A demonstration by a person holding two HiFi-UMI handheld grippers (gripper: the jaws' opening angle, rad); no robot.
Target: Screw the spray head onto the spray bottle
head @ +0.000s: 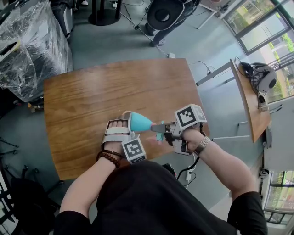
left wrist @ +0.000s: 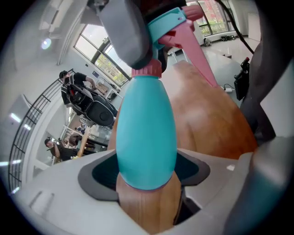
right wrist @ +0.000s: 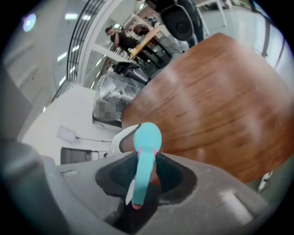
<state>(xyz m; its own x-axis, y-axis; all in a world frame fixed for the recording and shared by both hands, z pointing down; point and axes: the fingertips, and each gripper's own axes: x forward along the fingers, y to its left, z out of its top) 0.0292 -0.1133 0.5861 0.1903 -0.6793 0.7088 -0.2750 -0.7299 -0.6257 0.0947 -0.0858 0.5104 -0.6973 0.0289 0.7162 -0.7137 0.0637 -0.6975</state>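
The turquoise spray bottle (head: 141, 123) lies on its side just above the wooden table (head: 101, 92), with my left gripper (head: 128, 125) shut on its lower body. In the left gripper view the bottle (left wrist: 147, 133) runs away from the jaws of the left gripper (left wrist: 147, 186) to a pink collar (left wrist: 148, 70), where the turquoise spray head (left wrist: 167, 23) with its pink trigger (left wrist: 200, 50) sits. My right gripper (head: 161, 129) is shut on the spray head (head: 159, 130). In the right gripper view the head (right wrist: 143, 172) sits between the jaws of the right gripper (right wrist: 144, 186), with the bottle (right wrist: 149, 134) beyond it.
The table's near edge (head: 92, 172) is close under my hands. A plastic-wrapped stack (head: 27, 46) stands at the far left, an office chair (head: 163, 13) beyond the table and a second desk (head: 250, 101) to the right. Cables run over the floor.
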